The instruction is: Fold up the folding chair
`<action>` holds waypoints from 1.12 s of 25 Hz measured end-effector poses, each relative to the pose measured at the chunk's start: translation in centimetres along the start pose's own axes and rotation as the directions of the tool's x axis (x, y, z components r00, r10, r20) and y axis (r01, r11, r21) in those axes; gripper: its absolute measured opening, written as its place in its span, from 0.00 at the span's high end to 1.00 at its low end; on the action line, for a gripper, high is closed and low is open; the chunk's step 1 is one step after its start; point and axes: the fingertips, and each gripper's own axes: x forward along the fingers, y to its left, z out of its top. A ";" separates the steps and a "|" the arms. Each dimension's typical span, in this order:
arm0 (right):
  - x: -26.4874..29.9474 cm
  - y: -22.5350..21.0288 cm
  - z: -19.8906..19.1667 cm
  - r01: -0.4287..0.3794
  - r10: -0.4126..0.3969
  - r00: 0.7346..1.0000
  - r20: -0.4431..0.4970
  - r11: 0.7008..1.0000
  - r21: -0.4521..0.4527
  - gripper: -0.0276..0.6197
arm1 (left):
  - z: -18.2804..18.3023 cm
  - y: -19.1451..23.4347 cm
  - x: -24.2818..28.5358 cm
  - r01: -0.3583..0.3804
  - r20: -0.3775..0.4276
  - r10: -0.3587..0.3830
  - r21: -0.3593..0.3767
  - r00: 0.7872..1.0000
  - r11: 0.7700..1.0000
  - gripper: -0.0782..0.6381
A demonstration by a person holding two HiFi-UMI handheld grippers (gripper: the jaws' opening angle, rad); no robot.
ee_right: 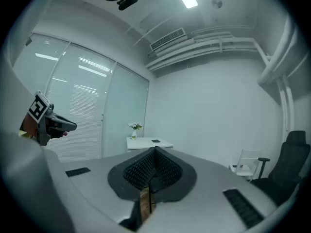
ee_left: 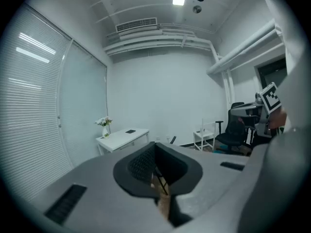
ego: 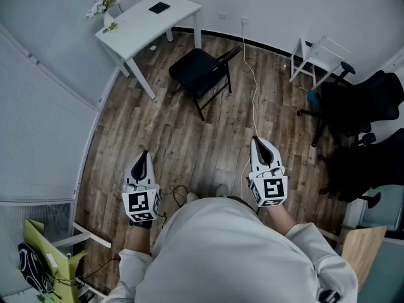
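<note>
By desk (ego: 148, 19), folding chair (ego: 199, 68) unfolded, L gripper (ego: 143, 154), R gripper (ego: 258, 141) closed.

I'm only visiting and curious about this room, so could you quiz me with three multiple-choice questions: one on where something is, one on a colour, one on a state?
1. Where is the vase of flowers?
A) on the floor
B) on the white table
C) on an office chair

2. What colour is the folding chair?
A) white
B) red
C) black

3. How does the folding chair stand?
A) unfolded, seat down
B) folded flat
C) tipped on its side

Answers:
1 B, the vase sits at the table's far corner.
2 C, seat and frame are black.
3 A, its seat lies open on spread legs.
</note>
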 end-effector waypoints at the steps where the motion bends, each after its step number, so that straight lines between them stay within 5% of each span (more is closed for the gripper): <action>1: 0.0 -0.3 -0.1 0.000 0.000 1.000 0.000 1.000 0.000 0.93 | 0.0 -0.3 0.2 0.001 -0.001 -0.001 0.002 1.000 1.000 0.88; 15: -0.9 -3.2 -0.4 0.009 -0.010 0.999 0.039 1.000 0.008 0.93 | -0.1 -3.2 0.9 0.018 0.003 -0.018 -0.008 1.000 1.000 0.84; 17: -1.0 -4.0 -0.5 -0.002 0.001 0.999 0.042 1.000 0.021 0.56 | 0.1 -3.4 1.0 0.023 0.009 -0.023 -0.026 1.000 0.999 0.53; 28: 0.9 -7.2 -4.3 -0.063 0.065 0.998 -0.023 0.997 0.050 0.57 | -1.8 -3.7 2.0 -0.045 -0.078 0.042 -0.029 0.996 0.999 0.53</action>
